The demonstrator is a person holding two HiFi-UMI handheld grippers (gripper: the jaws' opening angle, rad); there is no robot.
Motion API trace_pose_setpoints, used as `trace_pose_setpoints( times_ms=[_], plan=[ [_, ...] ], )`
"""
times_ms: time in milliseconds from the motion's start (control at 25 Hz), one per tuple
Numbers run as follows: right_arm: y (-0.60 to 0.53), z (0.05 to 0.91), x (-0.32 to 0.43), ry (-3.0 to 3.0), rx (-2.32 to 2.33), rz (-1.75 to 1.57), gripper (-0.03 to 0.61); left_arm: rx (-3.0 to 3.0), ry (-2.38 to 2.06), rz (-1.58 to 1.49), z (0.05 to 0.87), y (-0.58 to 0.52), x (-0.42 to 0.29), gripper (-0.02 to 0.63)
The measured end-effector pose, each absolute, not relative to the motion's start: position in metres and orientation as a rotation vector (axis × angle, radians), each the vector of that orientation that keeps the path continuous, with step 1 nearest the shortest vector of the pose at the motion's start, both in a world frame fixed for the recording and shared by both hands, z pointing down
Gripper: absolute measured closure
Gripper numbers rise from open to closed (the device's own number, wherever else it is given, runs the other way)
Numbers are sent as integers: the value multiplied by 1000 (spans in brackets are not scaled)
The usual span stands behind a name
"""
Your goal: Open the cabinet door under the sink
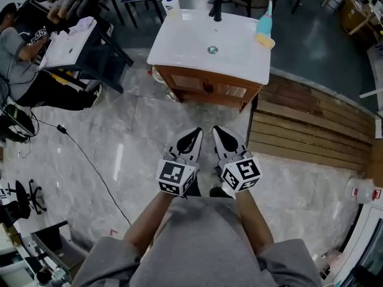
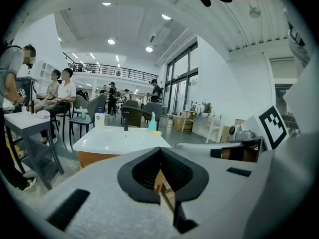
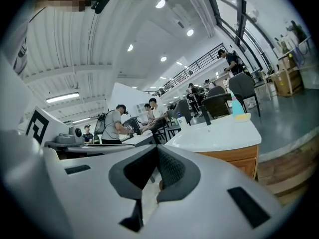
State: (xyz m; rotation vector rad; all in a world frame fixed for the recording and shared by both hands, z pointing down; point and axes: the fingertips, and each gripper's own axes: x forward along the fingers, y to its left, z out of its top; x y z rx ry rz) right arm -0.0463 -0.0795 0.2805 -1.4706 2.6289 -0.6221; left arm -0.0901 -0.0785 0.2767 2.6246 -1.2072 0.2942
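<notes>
Holds left tool [image 1: 192, 137] and right tool [image 1: 221, 135] side by side, each pressed together, empty, well apart from shut cabinet door [image 1: 197, 84] under sink [image 1: 179, 40].

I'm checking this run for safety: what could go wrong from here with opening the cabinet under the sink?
1. Both the left hand-held gripper and the right hand-held gripper are shut and well short of the cabinet door; arriving shut, they might bump its knobs rather than grip them.
2. The wooden platform beside the cabinet might catch a foot.
</notes>
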Motion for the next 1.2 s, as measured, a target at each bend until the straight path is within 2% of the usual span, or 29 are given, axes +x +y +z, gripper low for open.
trace_pose_setpoints(
  times_ms=[520,880,1200],
  plan=[
    [-194,323,-83,2476,-1737,-713,571,2631,-1005,352,323,-199,-129,606],
    [-243,371,-74,2321,-1922,-782,571,2610,-864,410,373,-243,-138,606],
    [-280,453,-50,2246,-1992,-896,571,2597,-827,475,438,-271,-119,606]
  ],
)
